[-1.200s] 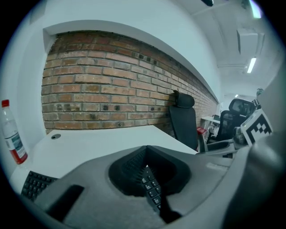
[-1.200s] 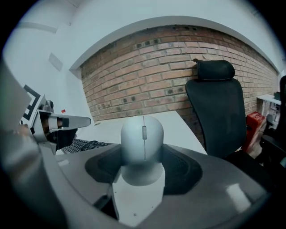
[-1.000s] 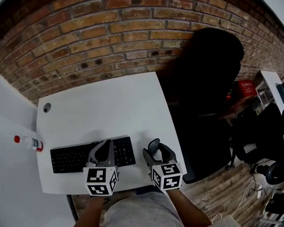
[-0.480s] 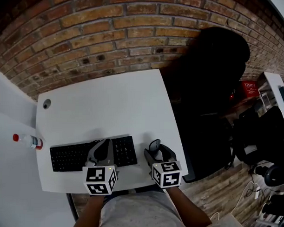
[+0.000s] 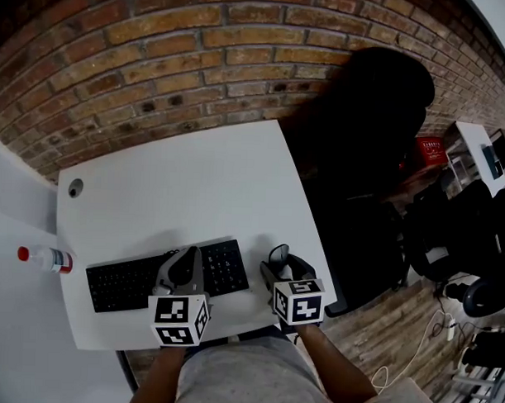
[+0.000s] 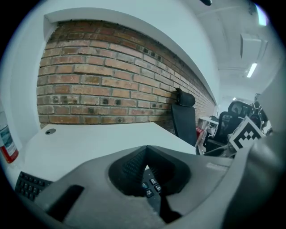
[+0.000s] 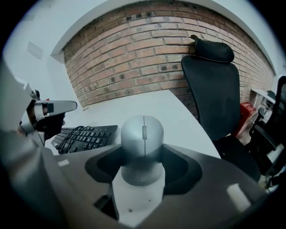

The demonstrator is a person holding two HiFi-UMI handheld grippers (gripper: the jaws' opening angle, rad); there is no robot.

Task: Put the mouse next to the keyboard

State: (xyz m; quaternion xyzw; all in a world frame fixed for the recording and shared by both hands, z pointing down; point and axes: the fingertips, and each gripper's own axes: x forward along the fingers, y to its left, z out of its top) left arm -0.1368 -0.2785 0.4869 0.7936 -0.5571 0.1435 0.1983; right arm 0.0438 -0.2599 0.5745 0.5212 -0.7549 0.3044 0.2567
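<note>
White table [image 5: 179,177] along brick wall [image 5: 158,61]. Black keyboard [image 5: 126,281] at table's 7 o'clock. Left tongs [image 5: 184,254] over keyboard's right end, pressed together, empty. Right tongs [image 5: 282,259] clamped on grey mouse [image 7: 142,134], just beside keyboard at its 3 o'clock.

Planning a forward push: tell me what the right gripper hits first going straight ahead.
Probably nothing close. Beyond the mouse in the right gripper lies bare white desk, then the brick wall. The keyboard sits left of that line, the office chair right; depth is unclear.
</note>
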